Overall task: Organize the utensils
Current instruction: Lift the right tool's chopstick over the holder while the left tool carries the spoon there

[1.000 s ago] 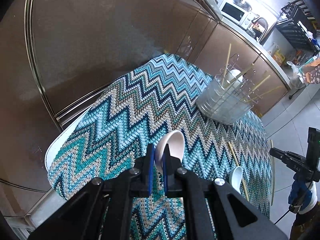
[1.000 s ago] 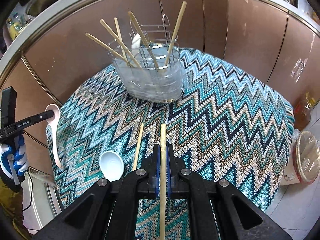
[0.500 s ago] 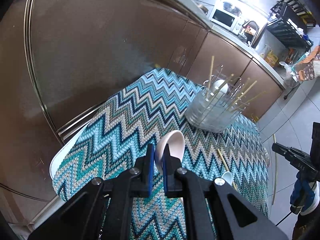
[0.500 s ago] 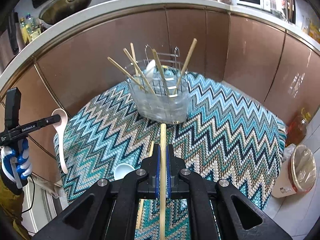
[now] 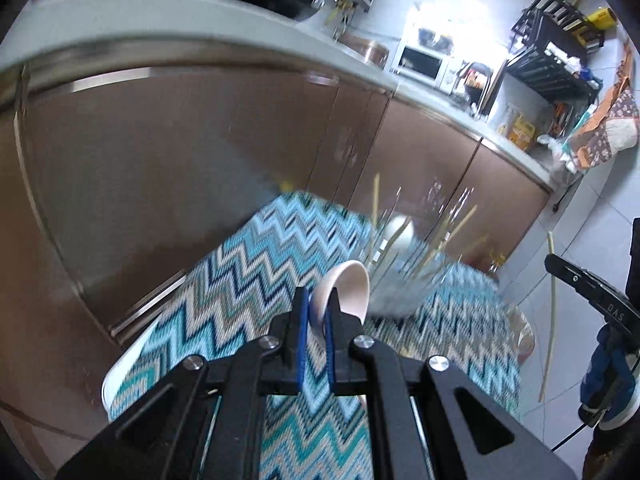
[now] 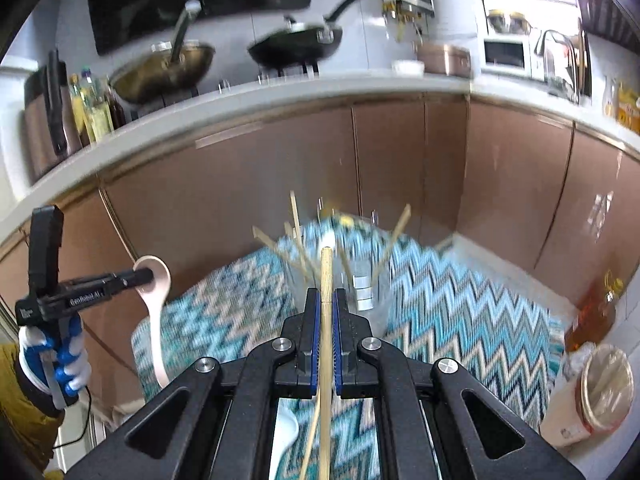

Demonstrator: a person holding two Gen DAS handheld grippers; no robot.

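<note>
My left gripper [image 5: 316,300] is shut on a pale ceramic soup spoon [image 5: 346,288], held above the table; from the right wrist view the spoon [image 6: 154,300] hangs handle down. My right gripper [image 6: 326,296] is shut on a wooden chopstick [image 6: 326,320] that points toward the utensil holder [image 6: 344,276]. That clear holder with a wire rack [image 5: 404,276] stands at the table's far side and holds several chopsticks and a white spoon. The right gripper's chopstick also shows in the left wrist view [image 5: 550,320].
The round table wears a teal zigzag cloth [image 6: 460,320]. A white spoon [image 6: 286,436] and another chopstick [image 6: 310,444] lie on it below my right gripper. Brown cabinets [image 6: 280,184] curve behind the table. A bin [image 6: 596,392] and an oil bottle [image 6: 596,312] stand on the floor at right.
Both grippers have risen and tilted upward, so the counter, pans and microwave now show. The table and holder sit lower and farther in both views. Both grips are unchanged.
</note>
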